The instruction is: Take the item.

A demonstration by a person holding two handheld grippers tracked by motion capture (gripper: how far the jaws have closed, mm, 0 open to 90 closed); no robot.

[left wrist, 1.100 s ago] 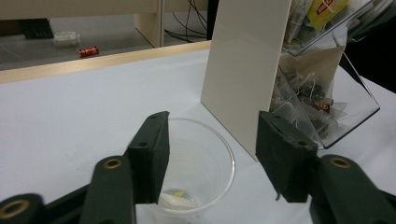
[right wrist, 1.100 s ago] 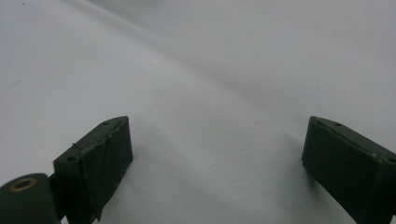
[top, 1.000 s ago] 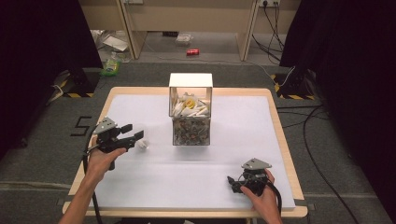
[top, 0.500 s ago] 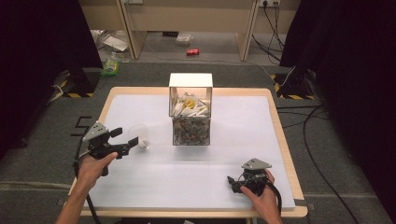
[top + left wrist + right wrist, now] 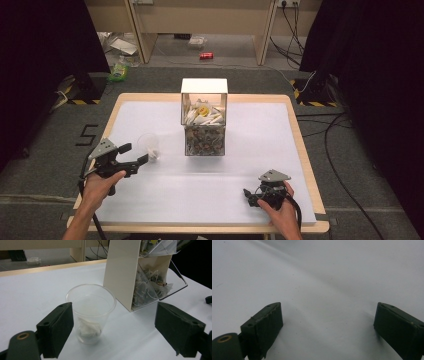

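Since the earlier frame, the left claw [image 5: 134,155] has been drawn back from the clear plastic cup [image 5: 90,313], its jaws just opened wide. Upright on the tabletop [image 5: 250,150], the cup is left beside the dispenser box [image 5: 204,117]. The right claw [image 5: 248,196] is spread, empty.

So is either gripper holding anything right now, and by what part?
Nothing is held. The left gripper has just opened, and the plastic cup stands free on the table beside its left pad. The right gripper is open above bare table.

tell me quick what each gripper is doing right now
left gripper: just opened, holds nothing, clear plastic cup stands free.
right gripper: open, holds nothing.
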